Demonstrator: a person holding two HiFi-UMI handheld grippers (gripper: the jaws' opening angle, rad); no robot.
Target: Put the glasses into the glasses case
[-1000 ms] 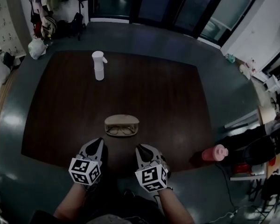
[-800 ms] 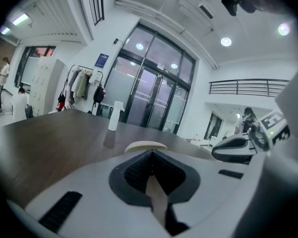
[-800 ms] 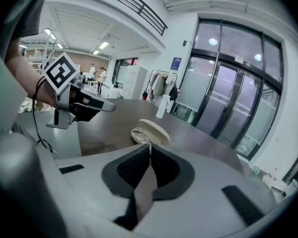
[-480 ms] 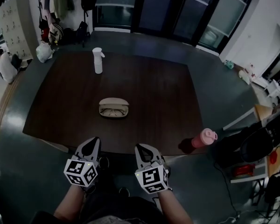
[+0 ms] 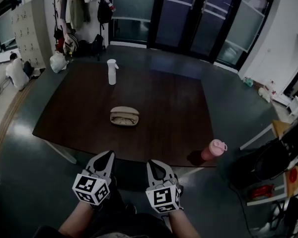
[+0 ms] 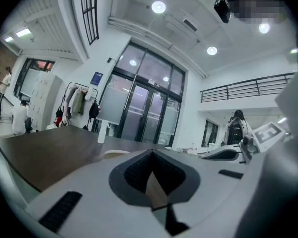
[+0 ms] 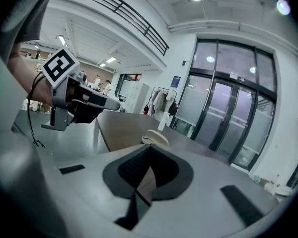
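Black fingers [image 6: 135, 171] closed, left gripper [image 5: 106, 156], right gripper [image 5: 156, 164], empty

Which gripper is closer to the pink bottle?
The right one. The right hand-held gripper is just left of the pink bottle, with nothing between them. The left hand-held gripper is farther left, on the other side of the right one.

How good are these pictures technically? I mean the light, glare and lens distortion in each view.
Head view: dim overall, the wide lens slightly bends the table edges, yet the glasses case is clear. Left gripper view: strong fisheye with black corners; the ceiling lamps flare. Right gripper view: same fisheye; the foreground nearest the lens is soft.
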